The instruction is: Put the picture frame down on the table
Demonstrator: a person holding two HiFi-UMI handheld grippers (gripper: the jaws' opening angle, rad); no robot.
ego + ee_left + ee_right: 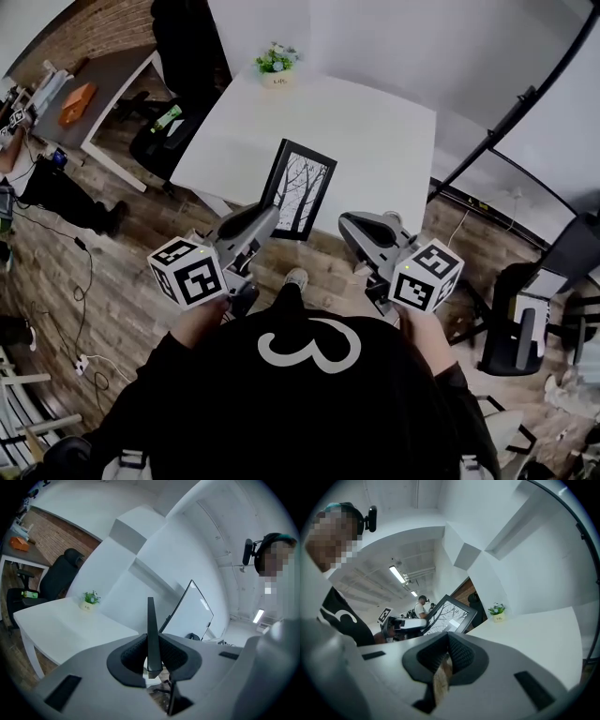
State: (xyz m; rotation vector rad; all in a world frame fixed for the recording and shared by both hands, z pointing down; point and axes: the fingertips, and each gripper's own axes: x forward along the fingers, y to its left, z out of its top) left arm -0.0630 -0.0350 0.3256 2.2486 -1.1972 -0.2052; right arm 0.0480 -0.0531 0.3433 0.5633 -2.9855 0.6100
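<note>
The picture frame is black with a print of bare branches. It hangs upright over the near edge of the white table. My left gripper is shut on its lower left edge. In the left gripper view the frame stands edge-on between the jaws, which are closed on it. My right gripper hovers just right of the frame, apart from it, shut with nothing held. From the right gripper view the frame shows face-on, left of the table.
A small potted plant stands at the table's far edge. A black office chair and a desk with an orange item lie to the left. A black stand pole slants at the right, near another chair.
</note>
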